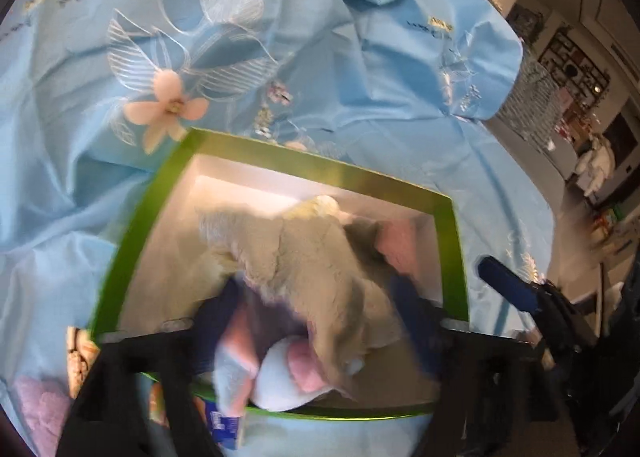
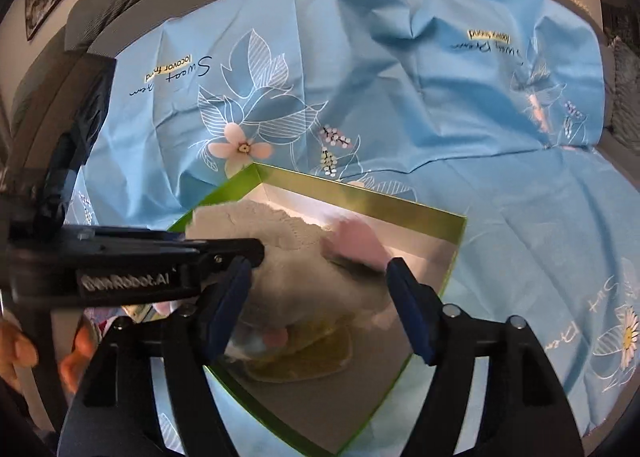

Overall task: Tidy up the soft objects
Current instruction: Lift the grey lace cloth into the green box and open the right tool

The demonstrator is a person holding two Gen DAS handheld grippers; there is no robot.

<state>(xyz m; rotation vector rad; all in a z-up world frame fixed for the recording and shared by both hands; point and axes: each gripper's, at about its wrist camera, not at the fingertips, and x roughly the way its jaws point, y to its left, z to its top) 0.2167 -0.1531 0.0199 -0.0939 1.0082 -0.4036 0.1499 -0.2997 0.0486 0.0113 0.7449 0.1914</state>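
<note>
I hold the grey plush toy [image 1: 320, 257] over the green box [image 1: 456, 257] with my left gripper [image 1: 320, 321], jaws closed on it; my right gripper [image 2: 320, 293] waits wide open, empty; a pink plush [image 1: 36, 409] outside remains, I think.

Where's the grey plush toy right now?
The grey plush toy is inside the green-rimmed box on the blue sheet, low centre in both wrist views, between the left gripper fingers; the right gripper hovers open above.
</note>
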